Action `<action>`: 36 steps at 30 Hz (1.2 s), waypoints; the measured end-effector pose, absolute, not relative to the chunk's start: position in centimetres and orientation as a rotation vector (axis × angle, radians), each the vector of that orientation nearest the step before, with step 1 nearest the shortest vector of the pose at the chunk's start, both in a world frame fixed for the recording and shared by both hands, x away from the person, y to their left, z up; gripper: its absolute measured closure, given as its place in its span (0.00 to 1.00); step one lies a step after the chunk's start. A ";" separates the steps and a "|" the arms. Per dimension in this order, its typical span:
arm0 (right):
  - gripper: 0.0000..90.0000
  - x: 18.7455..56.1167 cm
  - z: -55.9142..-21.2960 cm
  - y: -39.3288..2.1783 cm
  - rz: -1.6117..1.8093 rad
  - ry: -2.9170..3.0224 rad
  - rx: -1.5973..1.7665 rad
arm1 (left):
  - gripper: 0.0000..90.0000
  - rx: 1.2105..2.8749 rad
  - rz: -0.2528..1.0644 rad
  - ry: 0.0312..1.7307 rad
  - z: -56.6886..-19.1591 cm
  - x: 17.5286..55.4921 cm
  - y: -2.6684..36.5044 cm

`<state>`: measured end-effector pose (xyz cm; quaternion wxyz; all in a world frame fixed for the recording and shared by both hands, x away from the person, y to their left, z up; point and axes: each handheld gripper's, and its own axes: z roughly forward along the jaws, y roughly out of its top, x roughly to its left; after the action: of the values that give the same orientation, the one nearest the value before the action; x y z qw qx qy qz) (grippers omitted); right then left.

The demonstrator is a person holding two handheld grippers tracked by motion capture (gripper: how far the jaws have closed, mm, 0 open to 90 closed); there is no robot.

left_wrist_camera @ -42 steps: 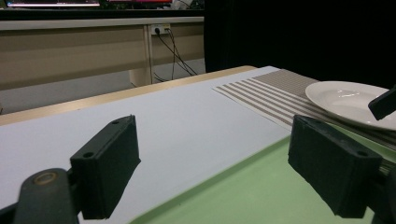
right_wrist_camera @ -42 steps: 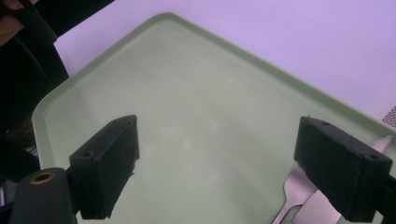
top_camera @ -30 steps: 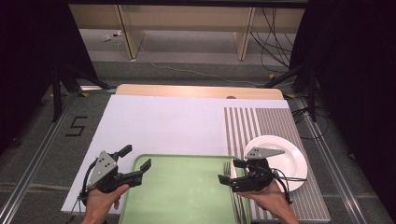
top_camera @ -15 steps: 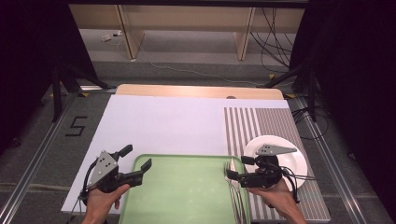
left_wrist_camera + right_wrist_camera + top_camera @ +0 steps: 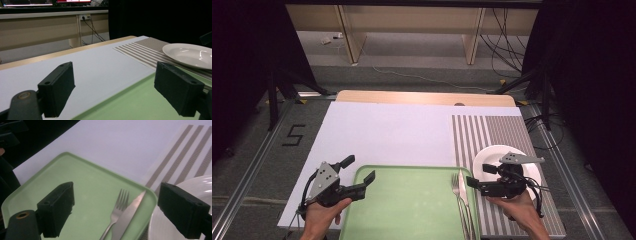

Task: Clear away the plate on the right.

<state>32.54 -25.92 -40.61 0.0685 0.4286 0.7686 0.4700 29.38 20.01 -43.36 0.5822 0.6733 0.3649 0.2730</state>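
Hovering my right gripper (image 5: 475, 177) just above the tray's (image 5: 407, 200) right edge, fingers apart and empty, lined up toward the fork (image 5: 117, 210) and knife (image 5: 130, 213). Both lie side by side, touching or nearly so, on the tray's right side, handles toward me, tips pointing away. That puts them straight ahead of my fingers, so I judge the next move is a reach down for one of them. Plate (image 5: 507, 165) sits on the striped mat (image 5: 492, 131) just right of the tray, under my right hand (image 5: 517, 207) – likely the spot the cutlery goes beside. Left gripper (image 5: 359, 176) waits at the tray's left corner, fingers apart, holding nothing, probably ready to steady the tray. Table (image 5: 387, 132) beyond is bare white.
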 end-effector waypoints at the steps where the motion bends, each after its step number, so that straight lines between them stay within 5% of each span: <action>1: 0.17 32.6 -40.6 -26.1 1.410 2.315 1.298 | 0.18 1.572 0.637 0.851 -43.4 29.4 20.0; 36: 0.17 33.0 -41.1 -32.7 1.417 2.055 1.532 | 0.18 1.553 0.635 0.842 -43.3 29.0 20.4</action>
<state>33.01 -32.74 -41.09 0.1061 0.5202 0.6977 0.4810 29.02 20.37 -43.32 0.5911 0.6673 0.3618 0.2729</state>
